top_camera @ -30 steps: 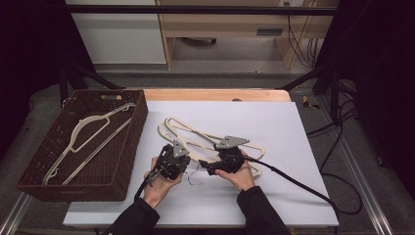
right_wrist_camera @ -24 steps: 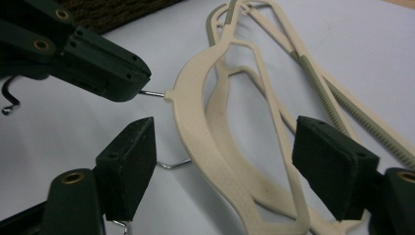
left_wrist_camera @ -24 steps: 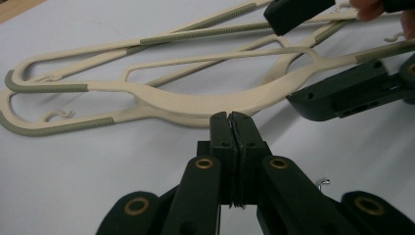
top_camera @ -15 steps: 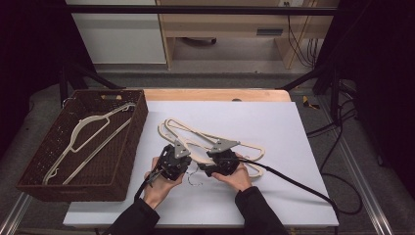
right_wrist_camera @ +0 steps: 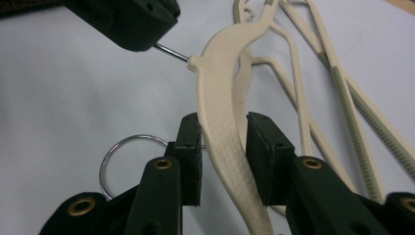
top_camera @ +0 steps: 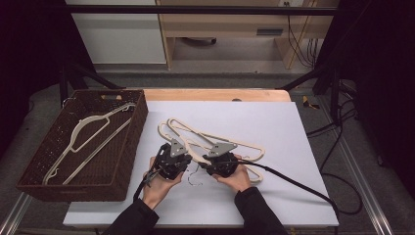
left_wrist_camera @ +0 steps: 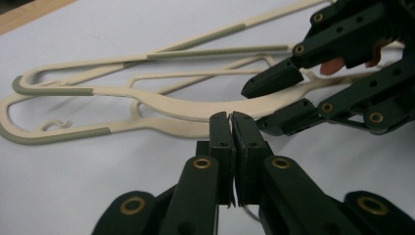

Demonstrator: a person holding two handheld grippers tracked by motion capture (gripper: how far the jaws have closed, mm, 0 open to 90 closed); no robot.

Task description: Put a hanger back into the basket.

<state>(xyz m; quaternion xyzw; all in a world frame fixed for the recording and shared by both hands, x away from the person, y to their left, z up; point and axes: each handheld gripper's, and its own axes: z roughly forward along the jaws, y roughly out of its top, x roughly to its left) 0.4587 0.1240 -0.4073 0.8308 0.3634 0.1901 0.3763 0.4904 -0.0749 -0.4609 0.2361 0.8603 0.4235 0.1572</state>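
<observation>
A cream plastic hanger (right_wrist_camera: 220,98) lies across a second one on the white mat (top_camera: 293,196). My left gripper (left_wrist_camera: 231,117) is shut on the thin metal hook wire (right_wrist_camera: 171,51) at the hanger's neck, and its jaws have just eased open a little. My right gripper (right_wrist_camera: 222,122) faces it, its jaws standing on either side of the hanger's curved shoulder. They have just been closing, and narrow gaps still show at both pads. In the high view, left gripper (top_camera: 190,163) and right gripper (top_camera: 205,168) meet near the mat's front, with the hook's curl (top_camera: 195,180) below them.
A brown wicker basket (top_camera: 132,132) stands at the mat's left edge with another cream hanger (top_camera: 83,137) lying in it. The hangers' long arms (top_camera: 244,147) spread right and back from the grippers. A black cable (top_camera: 293,183) trails right from the right gripper.
My right gripper has edged slightly left toward the left one. The left hand and the hangers have kept their place.
</observation>
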